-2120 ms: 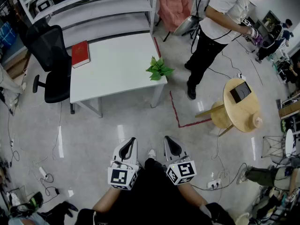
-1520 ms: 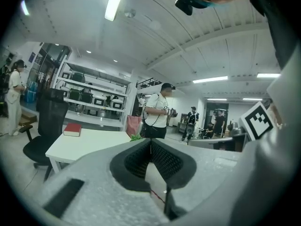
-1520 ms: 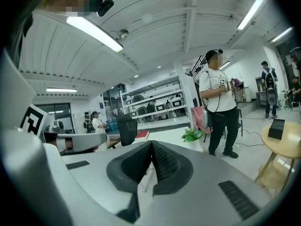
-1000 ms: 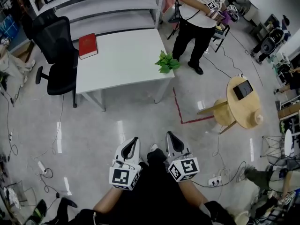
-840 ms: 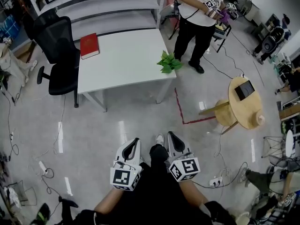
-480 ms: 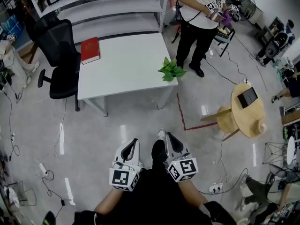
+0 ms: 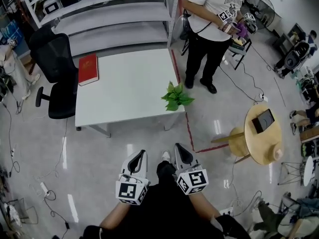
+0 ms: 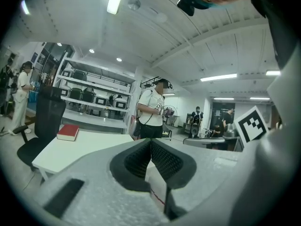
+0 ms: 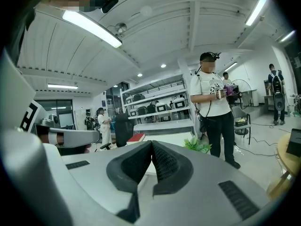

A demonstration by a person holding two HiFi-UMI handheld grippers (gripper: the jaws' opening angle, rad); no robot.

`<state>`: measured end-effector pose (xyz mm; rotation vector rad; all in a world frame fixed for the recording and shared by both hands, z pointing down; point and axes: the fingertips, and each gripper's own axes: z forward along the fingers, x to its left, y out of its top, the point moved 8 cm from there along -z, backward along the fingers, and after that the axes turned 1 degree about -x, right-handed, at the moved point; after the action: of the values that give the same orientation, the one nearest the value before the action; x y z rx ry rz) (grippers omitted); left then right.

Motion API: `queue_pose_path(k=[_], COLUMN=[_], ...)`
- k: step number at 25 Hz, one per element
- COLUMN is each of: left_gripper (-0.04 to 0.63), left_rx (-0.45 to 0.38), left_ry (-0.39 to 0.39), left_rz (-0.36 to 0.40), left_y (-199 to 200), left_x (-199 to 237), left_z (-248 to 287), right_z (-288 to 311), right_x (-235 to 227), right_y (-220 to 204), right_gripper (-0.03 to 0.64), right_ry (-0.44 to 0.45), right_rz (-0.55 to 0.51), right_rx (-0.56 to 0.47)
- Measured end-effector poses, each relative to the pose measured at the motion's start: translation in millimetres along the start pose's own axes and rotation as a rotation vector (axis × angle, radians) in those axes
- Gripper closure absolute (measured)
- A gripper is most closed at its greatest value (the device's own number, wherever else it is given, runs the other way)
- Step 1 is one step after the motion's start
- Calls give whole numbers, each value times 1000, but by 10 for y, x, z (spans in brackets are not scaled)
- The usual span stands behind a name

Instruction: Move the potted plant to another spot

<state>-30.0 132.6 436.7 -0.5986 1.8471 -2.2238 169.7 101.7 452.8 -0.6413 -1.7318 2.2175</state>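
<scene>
Potted plant at white table corner

Bright, even light from ceiling tubes; glare streaks on floor; fisheye edges, dark vignette.

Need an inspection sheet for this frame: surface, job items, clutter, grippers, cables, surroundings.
Surface: white table, holds two things.
Job's things: potted plant stands at the table's right edge near the front corner; its pot is hidden under the leaves.
Clutter: red book lies flat near the far left corner.
Grippers: left gripper and right gripper both have jaws together with nothing between them, held close to the person's body, apart from the table.
Cables: floor cables trail on both sides of the table.
Surroundings: black office chair left of the table, standing person beyond the plant, round wooden table at right, shelves behind.
</scene>
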Motion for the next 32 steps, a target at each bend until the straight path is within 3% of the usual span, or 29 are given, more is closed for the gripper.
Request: queue_pose_path(k=[11, 21, 32], left_gripper=[577, 578, 577], left_rx=[6, 40, 76], left_ry=[72, 167, 192], left_rz=[-12, -35, -38], left_y=[244, 235, 170], left_x=[-80, -178, -181], left_z=[1130, 1676, 1935], right_z=[729, 1205, 1675], right_x=[-896, -1548, -1846], right_y=[314, 155, -141], right_gripper=[604, 604, 604], right_ry=[84, 154, 213], right_rz=[-54, -111, -395], right_rx=[56, 167, 361])
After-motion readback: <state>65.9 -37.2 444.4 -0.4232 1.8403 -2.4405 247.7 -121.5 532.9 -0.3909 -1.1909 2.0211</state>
